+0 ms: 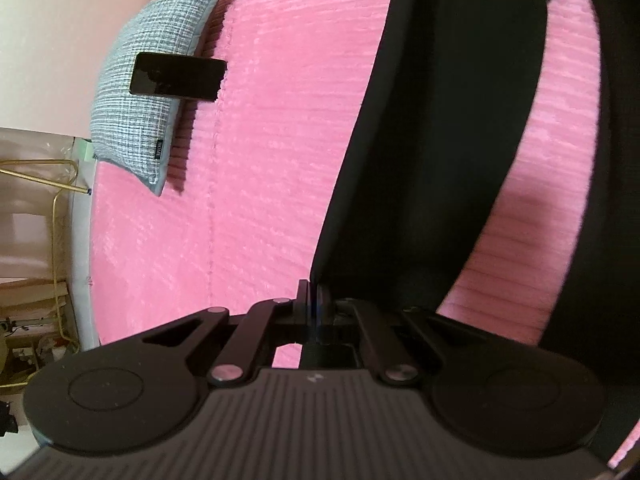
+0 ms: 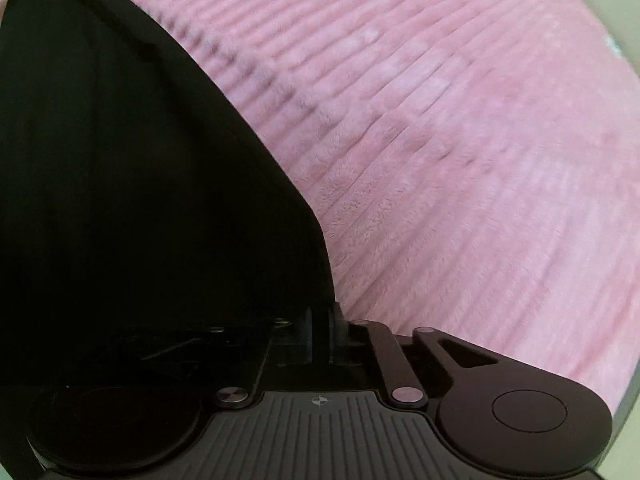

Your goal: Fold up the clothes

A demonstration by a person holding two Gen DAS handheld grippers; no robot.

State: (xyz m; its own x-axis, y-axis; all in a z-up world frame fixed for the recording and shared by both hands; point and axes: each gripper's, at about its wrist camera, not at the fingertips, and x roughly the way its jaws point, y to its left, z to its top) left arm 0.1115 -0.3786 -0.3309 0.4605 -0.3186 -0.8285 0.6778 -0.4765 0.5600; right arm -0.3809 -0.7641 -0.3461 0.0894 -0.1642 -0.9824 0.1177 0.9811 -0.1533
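Observation:
A black garment (image 1: 440, 120) lies and hangs over a pink ribbed bedspread (image 1: 260, 160). In the left wrist view my left gripper (image 1: 313, 300) is shut on an edge of this black cloth, which rises from the jaws up and to the right. In the right wrist view the same black garment (image 2: 140, 180) fills the left half and drapes over the left side of the tool. My right gripper (image 2: 320, 332) is shut on the cloth's edge above the pink bedspread (image 2: 460, 160). The pads themselves are mostly hidden by fabric.
A grey-blue checked cushion (image 1: 152, 88) sits at the bed's far left with a black phone (image 1: 178, 76) lying on it. Beyond the bed's left edge are a gold wire frame (image 1: 52, 184) and cluttered furniture. A pale wall (image 1: 60, 40) stands behind.

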